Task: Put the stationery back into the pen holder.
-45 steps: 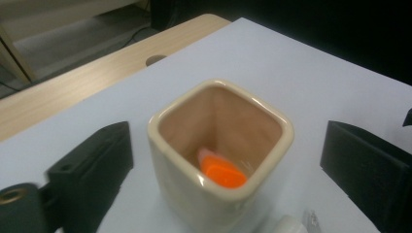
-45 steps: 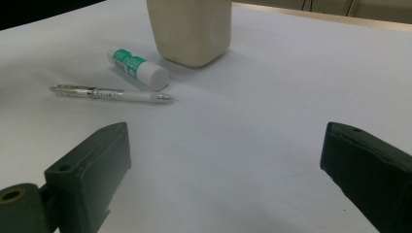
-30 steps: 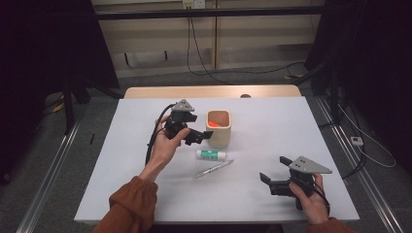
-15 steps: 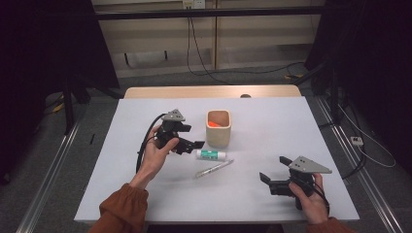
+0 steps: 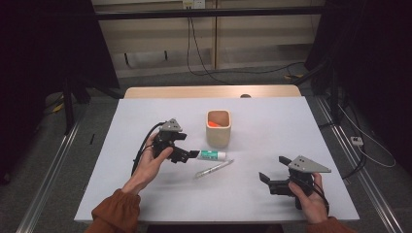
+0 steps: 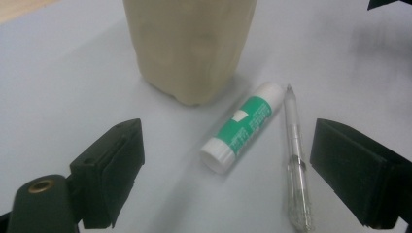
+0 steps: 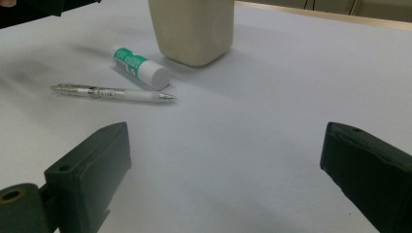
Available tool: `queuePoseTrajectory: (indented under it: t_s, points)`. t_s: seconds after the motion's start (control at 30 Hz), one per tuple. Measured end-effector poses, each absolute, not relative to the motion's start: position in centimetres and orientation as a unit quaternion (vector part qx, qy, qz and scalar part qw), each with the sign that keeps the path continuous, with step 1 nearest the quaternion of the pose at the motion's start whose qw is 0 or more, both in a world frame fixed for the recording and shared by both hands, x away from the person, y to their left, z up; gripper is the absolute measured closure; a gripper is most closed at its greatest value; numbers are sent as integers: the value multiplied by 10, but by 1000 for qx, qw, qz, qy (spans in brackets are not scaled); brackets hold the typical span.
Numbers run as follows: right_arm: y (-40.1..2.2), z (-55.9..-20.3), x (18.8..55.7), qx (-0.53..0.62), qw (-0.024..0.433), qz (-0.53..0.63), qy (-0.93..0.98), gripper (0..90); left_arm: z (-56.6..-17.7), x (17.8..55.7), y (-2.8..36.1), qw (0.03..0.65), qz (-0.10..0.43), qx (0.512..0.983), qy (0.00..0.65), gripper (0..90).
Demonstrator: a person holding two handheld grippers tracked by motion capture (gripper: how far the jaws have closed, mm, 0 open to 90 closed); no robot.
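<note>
The green-and-white glue stick (image 6: 244,126) lies flat on the white surface (image 5: 272,126), just in front of the beige cup (image 5: 218,128), with a clear pen (image 6: 296,156) beside it on the side away from the cup. The left tool (image 5: 183,154) hovers at the glue stick's end, released, jaws spread wide to either side of stick and pen. The right tool (image 5: 265,178), also released, rests well apart from the cup.

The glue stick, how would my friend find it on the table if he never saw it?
Look for the beige cup standing near the middle of the white table. Right in front of it lie two thin things side by side, by the open left gripper. The glue stick is the fat one with a green label and white cap; the pen is skinny and see-through.
</note>
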State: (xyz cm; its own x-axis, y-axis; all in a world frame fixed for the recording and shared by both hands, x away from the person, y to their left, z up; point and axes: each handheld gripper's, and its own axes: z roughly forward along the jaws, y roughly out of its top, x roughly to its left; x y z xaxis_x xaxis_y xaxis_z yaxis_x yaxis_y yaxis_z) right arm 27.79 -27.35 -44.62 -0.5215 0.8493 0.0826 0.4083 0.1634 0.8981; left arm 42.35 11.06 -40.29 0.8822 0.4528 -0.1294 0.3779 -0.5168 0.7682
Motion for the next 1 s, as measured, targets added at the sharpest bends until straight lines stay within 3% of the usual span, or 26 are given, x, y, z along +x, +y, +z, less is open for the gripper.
queuePoseTrajectory:
  t_s: [0.3, 0.67, 0.83, 1.0]
  points:
    - [-273, -446, 278, 433, 229, 482, 727, 42, -411, 426, 96, 428, 8, 887, 173, 106]
    - [-274, -446, 277, 433, 230, 482, 726, 42, -411, 426, 72, 369, 34, 922, 116, 114]
    - [-273, -446, 278, 431, 230, 482, 727, 42, -414, 428, 62, 350, 37, 931, 98, 160]
    - [-274, -446, 278, 431, 230, 481, 728, 42, -418, 431, 53, 336, 39, 936, 93, 263]
